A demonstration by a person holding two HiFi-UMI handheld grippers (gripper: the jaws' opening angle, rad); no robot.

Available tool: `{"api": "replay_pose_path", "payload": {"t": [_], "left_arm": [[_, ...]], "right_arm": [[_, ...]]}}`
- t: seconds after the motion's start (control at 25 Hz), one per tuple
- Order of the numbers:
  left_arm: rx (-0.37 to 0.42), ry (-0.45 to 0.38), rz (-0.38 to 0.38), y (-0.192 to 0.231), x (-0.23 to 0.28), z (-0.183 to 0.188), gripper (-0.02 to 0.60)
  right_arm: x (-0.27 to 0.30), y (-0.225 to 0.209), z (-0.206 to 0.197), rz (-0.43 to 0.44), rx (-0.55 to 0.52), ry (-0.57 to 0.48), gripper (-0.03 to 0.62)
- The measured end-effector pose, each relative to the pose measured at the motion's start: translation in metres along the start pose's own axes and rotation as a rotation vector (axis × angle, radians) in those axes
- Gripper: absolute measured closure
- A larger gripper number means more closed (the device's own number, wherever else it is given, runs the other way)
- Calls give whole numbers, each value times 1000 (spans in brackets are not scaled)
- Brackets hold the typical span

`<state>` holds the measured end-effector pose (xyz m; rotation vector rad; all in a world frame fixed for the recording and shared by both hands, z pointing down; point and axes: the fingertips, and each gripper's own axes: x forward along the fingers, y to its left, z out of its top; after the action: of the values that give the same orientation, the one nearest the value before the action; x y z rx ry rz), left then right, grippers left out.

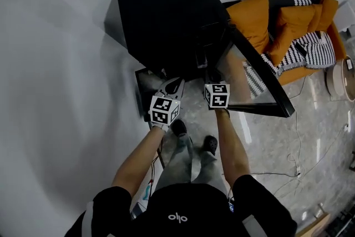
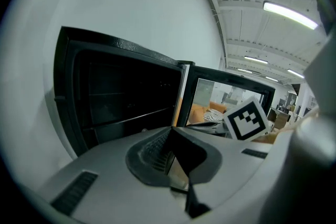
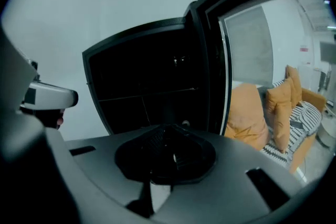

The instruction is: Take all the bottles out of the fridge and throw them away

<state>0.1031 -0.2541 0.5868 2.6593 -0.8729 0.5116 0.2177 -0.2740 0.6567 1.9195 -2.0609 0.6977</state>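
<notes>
Left gripper (image 2: 170, 131) and right gripper (image 3: 167, 129): my jaws are pressed together on both, with nothing between them. Both hang side by side just before the black fridge (image 1: 166, 14), not touching it. Its shelves are too dark to tell bottles. The glass door (image 1: 265, 77) stands open at my right. White wall (image 1: 55, 64) behind and left. Glossy floor (image 1: 288, 141) spreads rightward, with an orange sofa (image 1: 288, 25) beyond the door.

Both arms extended forward, left tool (image 1: 174, 85) and right tool (image 1: 214, 77) closed, empty.

lounge: orange sofa (image 1: 250, 18), fridge (image 1: 166, 14), strip lights (image 2: 290, 14)
</notes>
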Motion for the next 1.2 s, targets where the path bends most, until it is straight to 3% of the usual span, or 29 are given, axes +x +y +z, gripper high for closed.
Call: {"api": "replay_pose_path", "payload": {"t": [0.28, 0.4, 0.52, 0.92, 1.08, 1.2], "left_arm": [[39, 25, -49, 15, 38, -33, 574], [32, 32, -52, 21, 49, -49, 574], [20, 32, -49, 34, 58, -64, 574], [-14, 37, -22, 66, 79, -102, 574], [-25, 26, -21, 65, 76, -102, 574], [-13, 31, -23, 59, 70, -104, 574]], "right_arm": [[72, -20, -63, -30, 37, 30, 422], [101, -31, -88, -36, 30, 35, 316], [131, -38, -106, -44, 27, 57, 276], [189, -41, -127, -108, 17, 84, 263], [203, -55, -153, -164, -49, 185, 264], [186, -54, -156, -147, -15, 207, 279]]}}
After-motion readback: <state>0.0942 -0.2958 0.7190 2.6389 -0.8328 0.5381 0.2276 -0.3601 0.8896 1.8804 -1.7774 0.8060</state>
